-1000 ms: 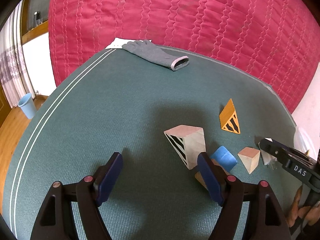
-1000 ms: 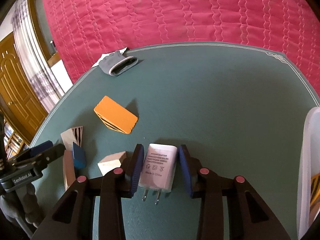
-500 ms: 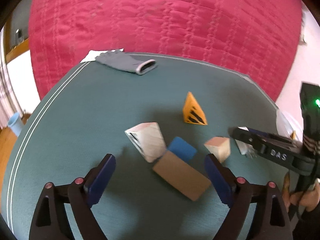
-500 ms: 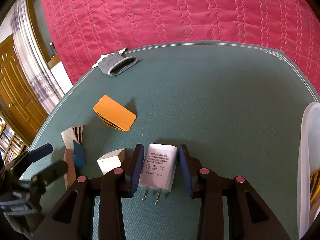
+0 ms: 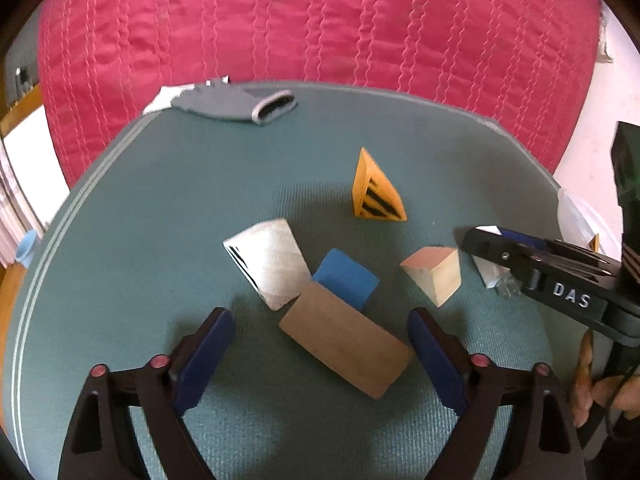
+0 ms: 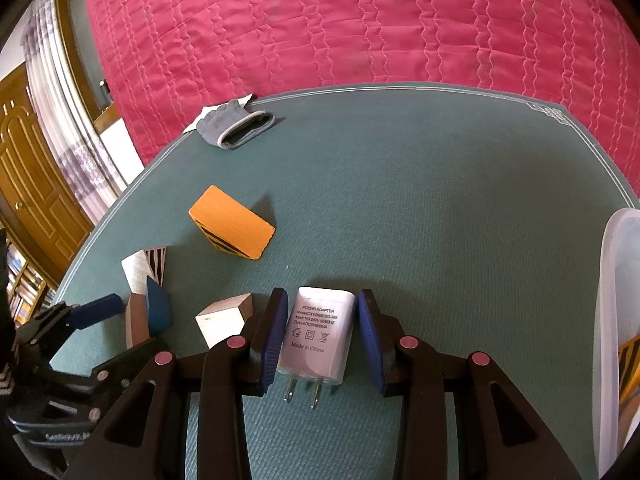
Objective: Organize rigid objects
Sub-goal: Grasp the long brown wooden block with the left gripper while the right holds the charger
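Observation:
On the green table lie a brown block (image 5: 346,340), a blue block (image 5: 346,282), a pale striped wedge (image 5: 266,264), a small pale wedge (image 5: 434,276) and an orange striped wedge (image 5: 376,192). My left gripper (image 5: 320,344) is open, its jaws on either side of the brown block, not touching it. My right gripper (image 6: 322,334) straddles a white power adapter (image 6: 316,336) lying on the table, with small gaps on both sides. The orange wedge (image 6: 232,228) and small pale wedge (image 6: 224,318) also show in the right wrist view.
A grey glove (image 5: 240,102) lies on white paper at the table's far edge. A white plastic bin (image 6: 616,320) stands at the right, with an orange striped piece inside. A red quilted cover (image 6: 360,20) rises behind the table.
My left gripper has swung right and now frames the brown block, which was mostly hidden before. My right gripper's jaws have opened slightly around the adapter.

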`<state>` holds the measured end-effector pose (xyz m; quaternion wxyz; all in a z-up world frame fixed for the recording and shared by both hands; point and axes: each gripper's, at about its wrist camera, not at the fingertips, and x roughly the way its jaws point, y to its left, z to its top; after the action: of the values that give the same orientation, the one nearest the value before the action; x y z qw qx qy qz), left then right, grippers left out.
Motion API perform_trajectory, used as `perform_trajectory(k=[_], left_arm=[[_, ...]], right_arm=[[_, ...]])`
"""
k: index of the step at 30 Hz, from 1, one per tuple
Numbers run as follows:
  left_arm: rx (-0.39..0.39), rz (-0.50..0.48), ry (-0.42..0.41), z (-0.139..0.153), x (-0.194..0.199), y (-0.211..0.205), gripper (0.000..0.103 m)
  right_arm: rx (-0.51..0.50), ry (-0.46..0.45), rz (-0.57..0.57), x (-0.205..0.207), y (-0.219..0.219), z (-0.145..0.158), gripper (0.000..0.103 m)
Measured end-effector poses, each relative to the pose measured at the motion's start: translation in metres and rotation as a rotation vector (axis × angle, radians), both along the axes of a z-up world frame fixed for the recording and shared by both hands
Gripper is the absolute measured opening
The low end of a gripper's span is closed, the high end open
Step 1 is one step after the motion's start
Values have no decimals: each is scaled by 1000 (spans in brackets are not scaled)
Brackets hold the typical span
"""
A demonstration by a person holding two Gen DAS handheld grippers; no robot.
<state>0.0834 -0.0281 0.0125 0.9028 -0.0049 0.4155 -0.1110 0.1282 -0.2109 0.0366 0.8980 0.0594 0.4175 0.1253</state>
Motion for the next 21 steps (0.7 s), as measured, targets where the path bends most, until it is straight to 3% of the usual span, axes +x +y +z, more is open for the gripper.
perform_trajectory(k=[2, 5, 21], left_arm=[[-16, -14, -4, 1, -3, 0, 83], [-21, -59, -17, 2, -6, -5, 67], [-65, -62, -125, 14, -20, 1, 67]], right_arm=[[-2, -1, 1, -1, 0, 0, 37], [-2, -1, 2, -2, 0, 0, 37], [39, -38, 4, -13, -3, 6, 35]])
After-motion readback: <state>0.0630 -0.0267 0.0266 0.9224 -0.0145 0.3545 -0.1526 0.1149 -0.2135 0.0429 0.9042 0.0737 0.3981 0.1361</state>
